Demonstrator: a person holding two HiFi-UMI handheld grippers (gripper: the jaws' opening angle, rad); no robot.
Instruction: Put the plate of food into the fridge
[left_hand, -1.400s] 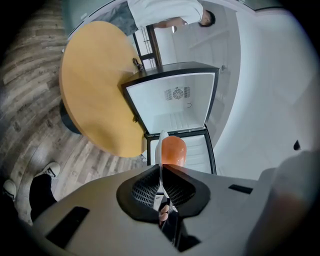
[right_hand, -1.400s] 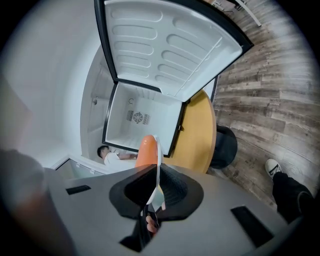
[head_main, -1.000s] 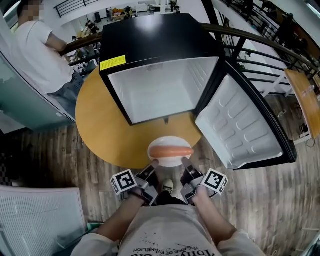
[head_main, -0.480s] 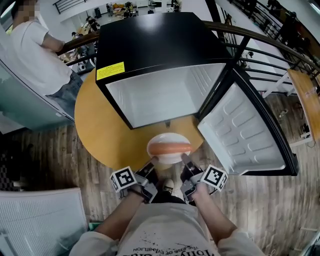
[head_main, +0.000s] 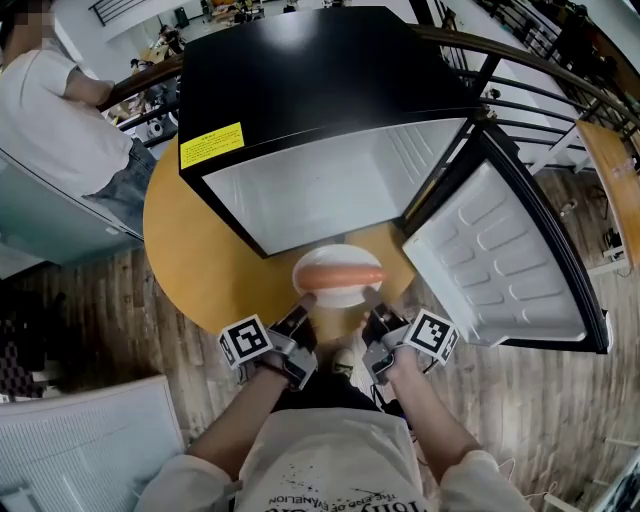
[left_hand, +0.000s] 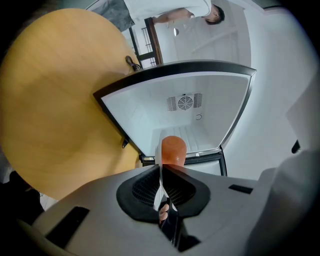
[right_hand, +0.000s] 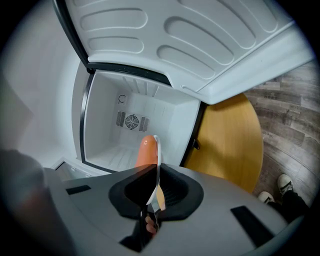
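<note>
Over the last second the plate (head_main: 318, 292) has been carried forward. It was over the near edge of the round worktop (head_main: 195, 255) and now hangs just in front of the open fridge (head_main: 320, 80), whose white cavity fills more of the head view than before. The sausage (head_main: 338, 274) lies crosswise on the plate and has not shifted.

The left hand-held gripper (head_main: 305, 303) is clamped narrow on the plate's near-left rim, and the right hand-held gripper (head_main: 370, 298) does the same on the near-right rim. Each gripper view shows the thin white edge pinched between the dark pads, with the sausage end beyond it against the fridge's back wall and fan grille.

The door (head_main: 500, 250) is swung fully open to the right, clear of the path. The plate looks to be outside the cavity still. From the steep head view it is hard to say whether its far rim has reached the sill.

The carry is well along, with the entry and set-down yet to come. The plate likely needs to stay level as it passes over the sill, since the sausage could roll. A person (head_main: 55, 110) stands beyond the worktop, well apart.
</note>
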